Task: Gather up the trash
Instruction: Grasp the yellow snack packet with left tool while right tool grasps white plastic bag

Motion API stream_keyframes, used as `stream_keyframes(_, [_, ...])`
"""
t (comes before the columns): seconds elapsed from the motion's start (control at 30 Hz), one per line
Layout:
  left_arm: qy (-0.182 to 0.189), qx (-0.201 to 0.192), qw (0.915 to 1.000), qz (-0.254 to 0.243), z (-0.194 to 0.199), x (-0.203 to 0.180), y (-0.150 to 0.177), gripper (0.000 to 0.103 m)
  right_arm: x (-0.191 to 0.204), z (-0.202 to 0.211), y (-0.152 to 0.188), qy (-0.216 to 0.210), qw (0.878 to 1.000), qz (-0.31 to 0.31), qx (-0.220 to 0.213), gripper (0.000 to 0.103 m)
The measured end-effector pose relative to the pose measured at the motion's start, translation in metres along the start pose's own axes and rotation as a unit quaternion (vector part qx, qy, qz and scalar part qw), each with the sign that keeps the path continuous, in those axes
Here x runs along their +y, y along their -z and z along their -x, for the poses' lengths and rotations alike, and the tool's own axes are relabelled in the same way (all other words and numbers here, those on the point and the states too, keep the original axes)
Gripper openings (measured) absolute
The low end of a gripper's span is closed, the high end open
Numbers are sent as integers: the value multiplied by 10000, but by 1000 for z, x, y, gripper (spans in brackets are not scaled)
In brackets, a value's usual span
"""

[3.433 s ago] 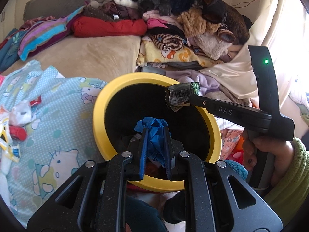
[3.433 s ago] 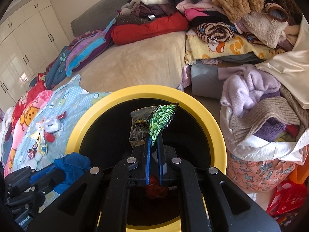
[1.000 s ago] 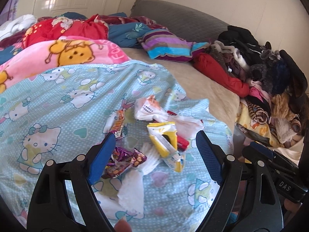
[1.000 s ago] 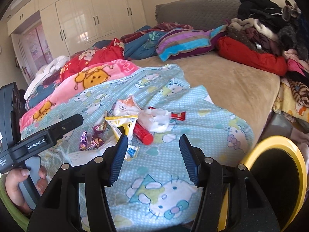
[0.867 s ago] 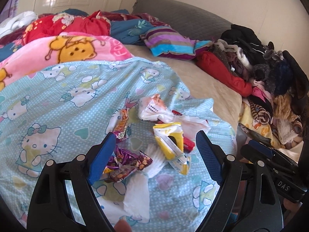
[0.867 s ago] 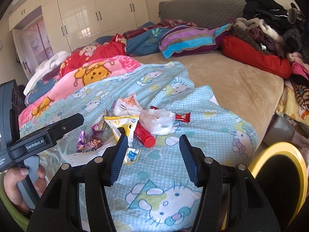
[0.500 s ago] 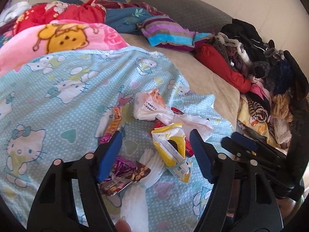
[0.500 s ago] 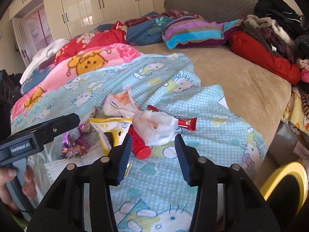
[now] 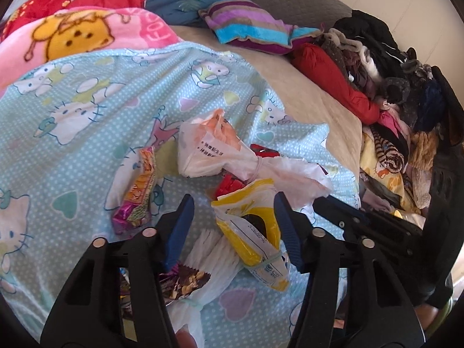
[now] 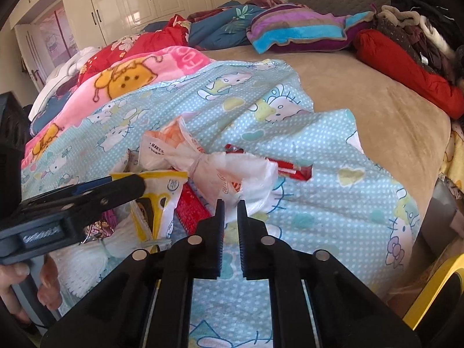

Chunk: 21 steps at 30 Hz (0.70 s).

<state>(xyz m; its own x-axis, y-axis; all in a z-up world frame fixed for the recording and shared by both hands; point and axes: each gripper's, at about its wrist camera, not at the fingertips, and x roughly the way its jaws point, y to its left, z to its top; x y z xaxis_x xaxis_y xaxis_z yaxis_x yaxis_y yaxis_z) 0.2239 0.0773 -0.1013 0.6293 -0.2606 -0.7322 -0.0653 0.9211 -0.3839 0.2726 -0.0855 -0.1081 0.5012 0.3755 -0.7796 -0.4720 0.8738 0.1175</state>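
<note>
Trash lies heaped on the blue cartoon-print sheet (image 9: 87, 92) of the bed.

Left side: a purple-and-orange candy wrapper (image 9: 136, 194) rests flat, outside the left tongs (image 9: 232, 226). These tongs stand half spread and are closing; the yellow-and-white packet (image 9: 252, 232) sits between the blades, nearer the right one, with no pad yet pressing on it. Recommendation: centre the packet before the blades meet, and keep the white pleated paper (image 9: 208, 249) beneath it out of the bite.

Centre: a white bag tied with a band (image 10: 203, 162) lies over a red wrapper (image 10: 290, 171).

Right side: the right tongs (image 10: 230, 206) are nearly pressed together at the bag's loose lower edge; whether they pinch film cannot be told. Judgement: thin plastic may slip, so confirm the hold before lifting. The yellow bin rim (image 10: 435, 287) waits at lower right.
</note>
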Motion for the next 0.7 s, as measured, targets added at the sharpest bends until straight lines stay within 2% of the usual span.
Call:
stream_keyframes(0.1, [81,-11,9999,-58,-1,-5,0,34,-2,4,5,-36,9999,-57,-108,5])
stream_keyframes(0.17, [90,-35,9999,-122,-1,-8,1,21,-4,8,6,-52,9998,-137,-166,4])
stream_keyframes(0.47, [266,-271,9993,-19,20,-12,9,12,-9,52,14,-160,9968,-340,-703,2])
stream_keyframes(0.7, [446,-465,9979,5,48,-19,18,9,-16,89,26,-91,9937,-474,-1013,2])
